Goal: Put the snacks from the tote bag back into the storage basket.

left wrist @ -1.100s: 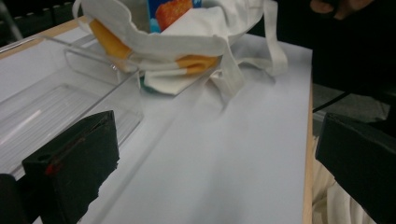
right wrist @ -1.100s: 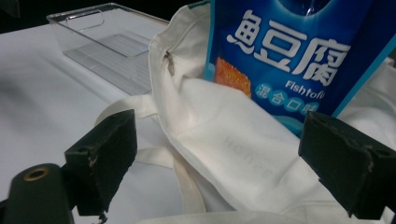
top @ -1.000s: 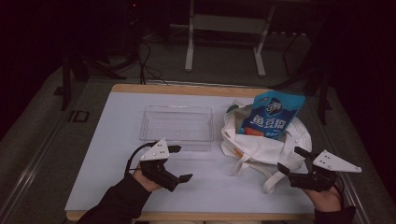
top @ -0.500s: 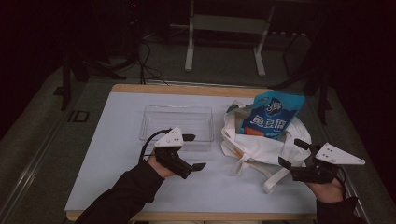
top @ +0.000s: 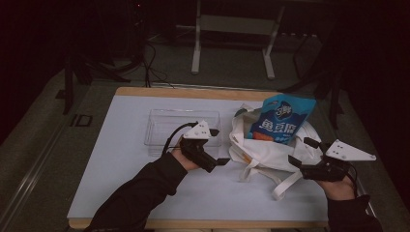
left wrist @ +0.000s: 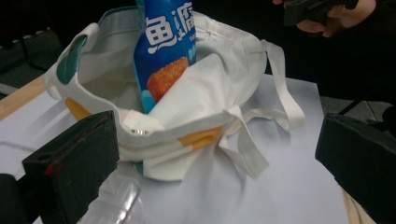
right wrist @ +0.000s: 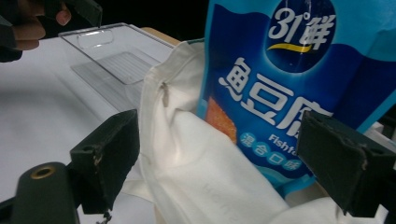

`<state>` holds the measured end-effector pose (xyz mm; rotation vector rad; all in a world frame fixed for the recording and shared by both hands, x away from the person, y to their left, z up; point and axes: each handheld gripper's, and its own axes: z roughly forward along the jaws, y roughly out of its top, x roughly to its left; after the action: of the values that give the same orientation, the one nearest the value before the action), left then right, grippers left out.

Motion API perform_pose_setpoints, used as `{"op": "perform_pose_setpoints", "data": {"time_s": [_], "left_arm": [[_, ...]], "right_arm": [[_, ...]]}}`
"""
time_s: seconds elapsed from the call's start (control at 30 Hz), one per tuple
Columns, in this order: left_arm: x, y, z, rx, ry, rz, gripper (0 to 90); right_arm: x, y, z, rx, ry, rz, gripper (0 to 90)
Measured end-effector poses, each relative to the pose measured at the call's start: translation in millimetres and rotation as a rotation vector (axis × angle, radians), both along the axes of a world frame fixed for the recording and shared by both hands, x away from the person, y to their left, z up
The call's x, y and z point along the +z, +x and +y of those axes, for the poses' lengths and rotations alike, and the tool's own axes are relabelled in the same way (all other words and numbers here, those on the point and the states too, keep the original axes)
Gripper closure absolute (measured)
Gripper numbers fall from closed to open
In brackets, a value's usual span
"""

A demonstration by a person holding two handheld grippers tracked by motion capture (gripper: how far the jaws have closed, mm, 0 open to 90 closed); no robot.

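Both grippers' fingers are spread wide, holding nothing; the blue snack pouch (top: 281, 120) stands tall in the white bag (top: 270, 150), nearer the right gripper (top: 304, 153) than the left gripper (top: 218, 147)

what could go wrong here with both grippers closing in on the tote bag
1. The blue snack pouch stands tall, half out of the white tote bag; a tug on the soft cloth might tip it out.
2. Loose straps trail on the table, so the open left gripper might snag one rather than the rim.
3. The clear plastic tray lies right beside the left gripper and may get knocked.
4. The open right gripper may pinch the pouch, not cloth.
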<state>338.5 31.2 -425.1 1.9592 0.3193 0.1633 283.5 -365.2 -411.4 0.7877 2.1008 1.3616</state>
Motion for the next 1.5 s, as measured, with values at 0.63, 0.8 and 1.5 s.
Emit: {"op": "perform_pose_setpoints", "data": {"time_s": [0.63, 0.8, 1.5], "left_arm": [[7.1, 43.9, -50.9, -0.002, 0.034, -0.028, 0.0], [9.6, 55.2, -64.9, 0.009, 0.034, -0.021, 0.0], [14.1, 84.8, -117.7, 0.073, 0.057, -0.044, 23.0]], "right_arm": [[1.2, 35.9, -15.0, -0.045, -0.02, 0.004, 14.5], [-0.5, 45.3, -17.0, -0.059, -0.018, 0.009, 14.6], [-5.2, 88.7, -30.5, -0.114, 0.004, 0.069, 16.7]]}}
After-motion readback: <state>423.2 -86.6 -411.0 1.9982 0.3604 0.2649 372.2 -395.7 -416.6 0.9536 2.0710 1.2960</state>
